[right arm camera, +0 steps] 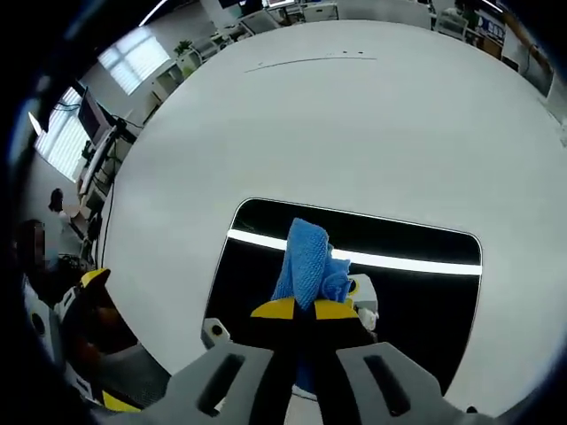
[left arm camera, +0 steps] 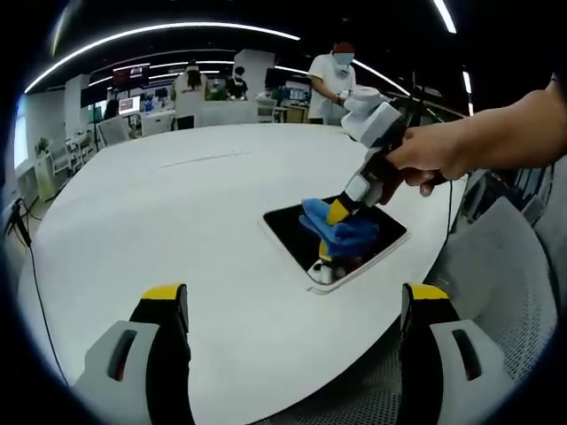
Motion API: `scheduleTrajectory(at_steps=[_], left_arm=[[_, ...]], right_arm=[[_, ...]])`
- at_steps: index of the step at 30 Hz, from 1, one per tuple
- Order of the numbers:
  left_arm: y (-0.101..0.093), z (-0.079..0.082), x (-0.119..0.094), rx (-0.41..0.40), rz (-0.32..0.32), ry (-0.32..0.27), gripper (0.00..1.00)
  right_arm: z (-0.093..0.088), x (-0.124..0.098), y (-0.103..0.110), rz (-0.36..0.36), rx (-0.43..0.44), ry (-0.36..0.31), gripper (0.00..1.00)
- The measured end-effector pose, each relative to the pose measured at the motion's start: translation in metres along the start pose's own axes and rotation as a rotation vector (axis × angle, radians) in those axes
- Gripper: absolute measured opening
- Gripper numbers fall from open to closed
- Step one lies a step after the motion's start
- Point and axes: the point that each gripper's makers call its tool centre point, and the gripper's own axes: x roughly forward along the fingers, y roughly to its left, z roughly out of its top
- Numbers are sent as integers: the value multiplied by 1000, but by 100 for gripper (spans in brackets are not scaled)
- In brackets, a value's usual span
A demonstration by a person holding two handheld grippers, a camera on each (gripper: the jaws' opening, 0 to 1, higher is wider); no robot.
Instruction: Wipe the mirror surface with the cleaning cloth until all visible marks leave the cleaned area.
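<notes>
Mirror [right arm camera: 416,292] dark, glossy — bunched blue cloth [right arm camera: 306,261] pressed on it.

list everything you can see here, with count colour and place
table: 1, white, rounded edge, under everything
mirror: 1, dark reflective with pale frame, flat on the table near its edge
cleaning cloth: 1, blue, bunched, pressed on the mirror
people: several, beyond the table's far side, one in a white top nearest
desks and monitors: several, far background
ceiling light strips: several, white, overhead
right gripper: 1, grey with yellow tips, shut on the cloth over the mirror
hand: 1, holding the right gripper
left gripper: 1, grey with yellow tips, jaws apart, holding nothing, above the table's near part
</notes>
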Motion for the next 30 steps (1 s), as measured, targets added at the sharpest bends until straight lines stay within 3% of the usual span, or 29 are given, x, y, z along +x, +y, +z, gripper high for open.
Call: scheduleTrajectory(at_steps=[8, 30], left_arm=[[8, -5, -2, 5, 10, 11, 99], [3, -4, -1, 6, 0, 5, 99]], right_arm=[[-8, 0, 3, 12, 3, 15, 0], [-36, -8, 11, 32, 9, 26, 0]])
